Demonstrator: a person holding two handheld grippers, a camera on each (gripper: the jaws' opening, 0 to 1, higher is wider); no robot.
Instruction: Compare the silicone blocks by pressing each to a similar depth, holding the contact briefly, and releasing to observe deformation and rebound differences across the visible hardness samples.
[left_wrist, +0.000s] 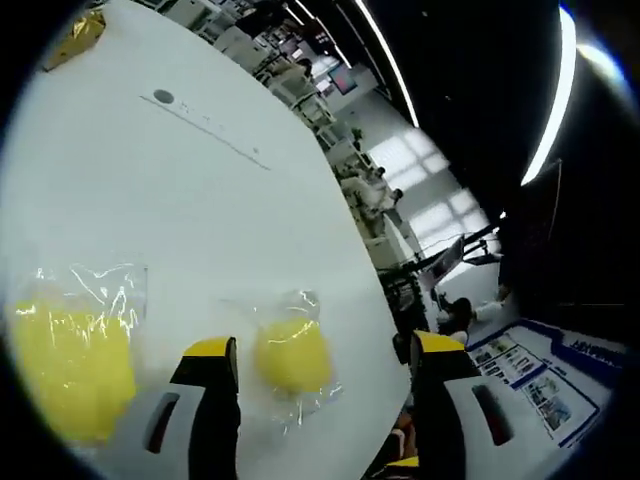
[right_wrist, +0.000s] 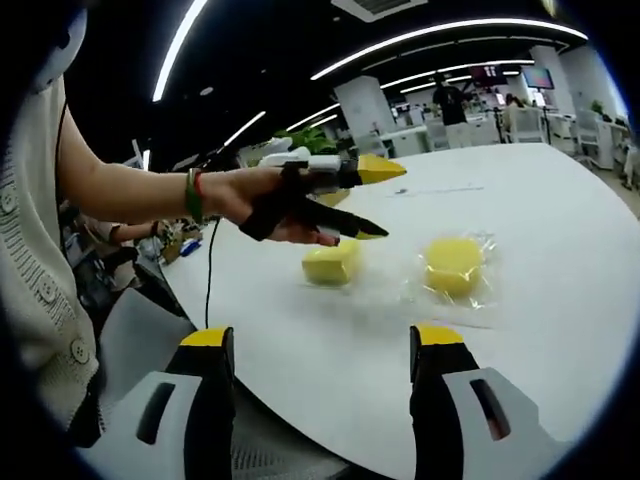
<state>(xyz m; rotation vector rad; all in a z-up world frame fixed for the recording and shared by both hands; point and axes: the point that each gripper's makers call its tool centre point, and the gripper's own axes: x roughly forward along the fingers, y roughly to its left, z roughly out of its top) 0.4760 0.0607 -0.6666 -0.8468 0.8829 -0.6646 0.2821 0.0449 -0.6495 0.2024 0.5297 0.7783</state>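
Two yellow silicone blocks in clear plastic bags lie on a white table (left_wrist: 200, 200). In the left gripper view one block (left_wrist: 292, 352) sits between my open left gripper's (left_wrist: 325, 350) yellow-tipped jaws, apart from both; the other block (left_wrist: 70, 370) is at the lower left. In the right gripper view a hand holds the left gripper (right_wrist: 382, 201) open just above the nearer block (right_wrist: 333, 264), not touching it. The second block (right_wrist: 453, 265) lies to its right. My right gripper (right_wrist: 323, 338) stands open over the table's near edge, holding nothing.
A gold packet (left_wrist: 78, 35) and a dark round spot (left_wrist: 163, 97) are on the far tabletop. The table's curved edge (left_wrist: 385, 290) drops to the floor. A person's arm (right_wrist: 140, 190) and a black cable (right_wrist: 210, 275) are at the left; office desks stand behind.
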